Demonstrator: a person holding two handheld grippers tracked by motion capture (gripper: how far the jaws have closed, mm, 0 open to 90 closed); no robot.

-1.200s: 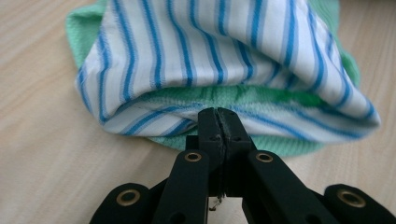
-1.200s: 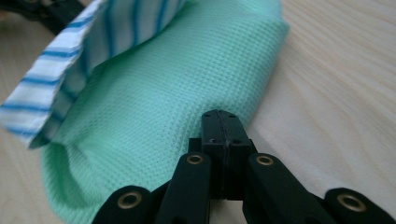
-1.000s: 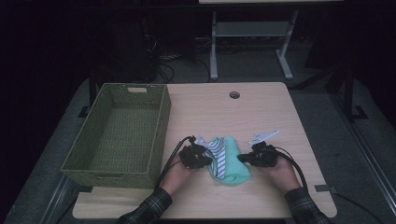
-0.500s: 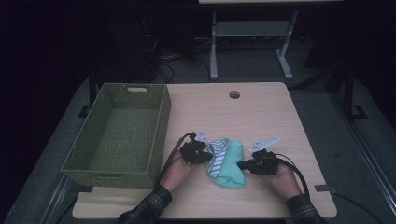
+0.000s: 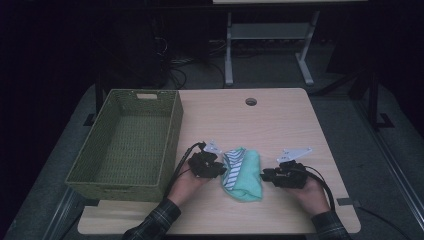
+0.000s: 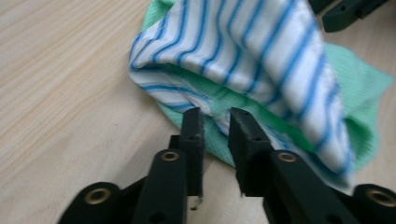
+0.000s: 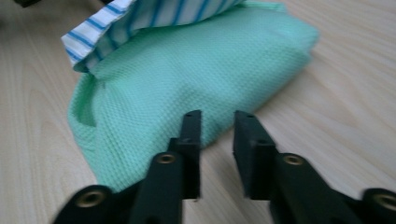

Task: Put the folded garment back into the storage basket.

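Green wicker makes up the basket that sits at the left side of the wooden table, its long side running away from the person; inside it only the woven floor and walls show, with a slot handle cut in the far end wall. Just to its right, near the front edge of the table, lies a folded cloth, mint green with a white, blue-striped face turned up along its left part (the stripes run lengthwise). The cloth rests flat on the tabletop, outside the basket and apart from it.

The left gripper lies at the cloth's left edge, held in the person's left hand. In the left gripper view its jaws have just been opening and now stand a narrow gap apart, tips at the hem of the cloth, with nothing pinched between them.

The right gripper sits just off the cloth's right edge, in the right hand. In the right gripper view its jaws have likewise just been opening; they stand slightly parted with bare table between them, the green cloth lying right in front of the tips.

A round hole shows in the tabletop near the far edge, well apart from everything else.
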